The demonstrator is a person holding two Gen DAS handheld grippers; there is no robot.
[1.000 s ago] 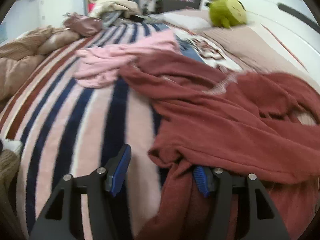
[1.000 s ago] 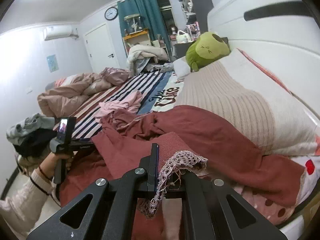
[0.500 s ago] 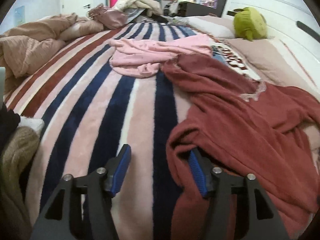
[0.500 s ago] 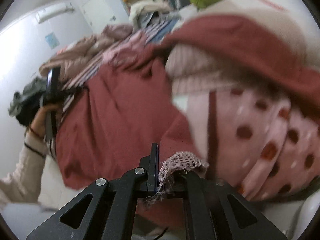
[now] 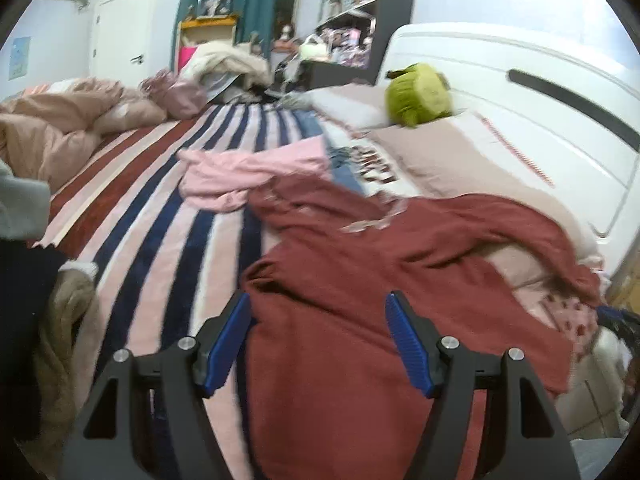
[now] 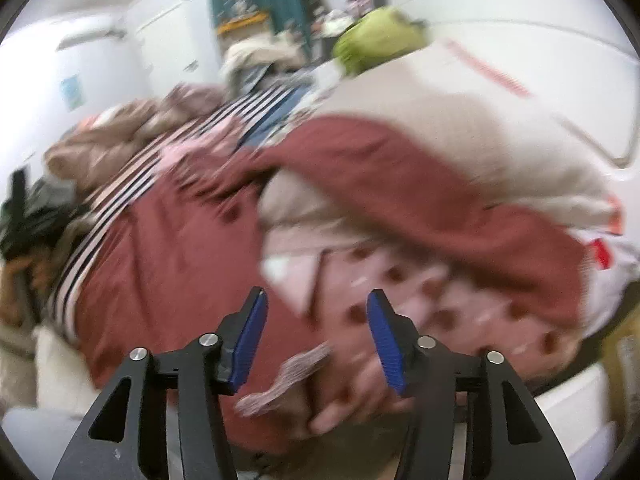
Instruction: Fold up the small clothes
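Red garment (image 5: 360, 300): spread over the bed's striped blanket (image 5: 160, 240), one sleeve on the pillow.
Left gripper (image 5: 318, 340): fingers wide, opening, gripping nothing.
Right gripper (image 6: 316, 336): jaws opening; lace cuff (image 6: 288, 376) loose between them.

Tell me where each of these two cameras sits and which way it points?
Left wrist: on the left gripper, facing up the striped blanket toward the green plush toy; only its opening blue-padded jaws show.
Right wrist: on the right gripper, aimed down at the rust-red knit garment; jaws opening, lace trim between them.
Shared: garment, toy, blanket.
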